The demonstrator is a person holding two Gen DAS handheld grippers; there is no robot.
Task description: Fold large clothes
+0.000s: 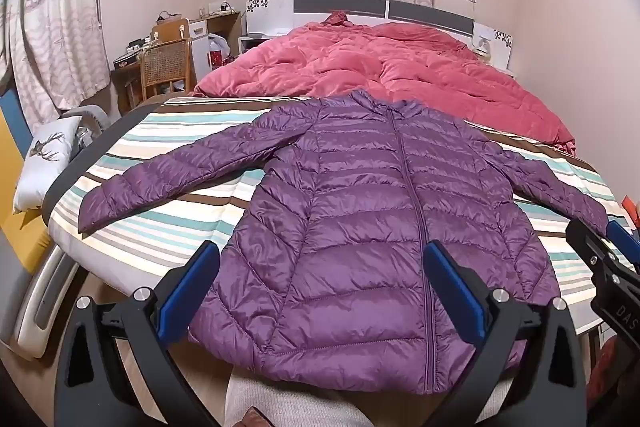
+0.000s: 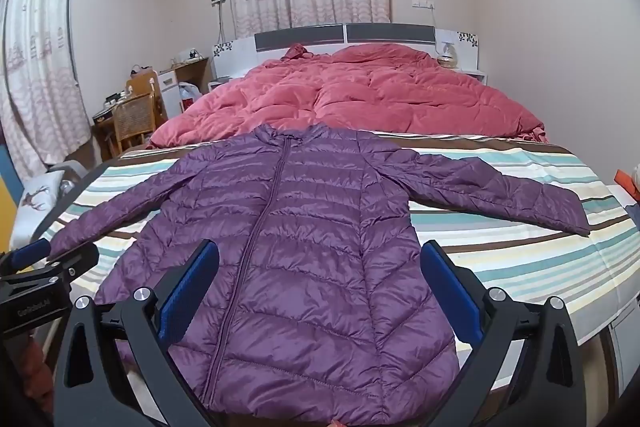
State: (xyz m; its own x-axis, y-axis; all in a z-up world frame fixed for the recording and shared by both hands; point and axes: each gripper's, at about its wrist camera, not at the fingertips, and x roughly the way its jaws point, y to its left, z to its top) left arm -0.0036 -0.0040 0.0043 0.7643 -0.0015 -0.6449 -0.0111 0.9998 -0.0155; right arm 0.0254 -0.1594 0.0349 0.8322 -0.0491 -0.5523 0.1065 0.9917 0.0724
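Lying face up and zipped on the striped sheet (image 1: 168, 227), the purple jacket (image 1: 360, 235) is spread flat with both sleeves stretched out sideways and its hem hanging a little over the foot of the bed. As far as I can judge, no fold has been made: the sleeves are not brought in, the body is not doubled, so the whole job is left to do. The laying-out is the only part that looks finished.

Both tools hang above the hem end, touching nothing. The left gripper (image 1: 320, 287) has its blue-padded fingers (image 1: 188, 287) spread wide with only jacket showing between them; the right gripper (image 2: 320, 287) is just as wide and just as empty.

From the left camera you get the left sleeve (image 1: 160, 179) whole, down to its cuff, and the right gripper poking in at the edge over the far cuff. The right camera gives the right sleeve (image 2: 500, 191) in full, cuff included, with the left gripper at its own left edge hiding the other cuff. A red quilt (image 2: 360, 95) lies bunched beyond the collar in both.
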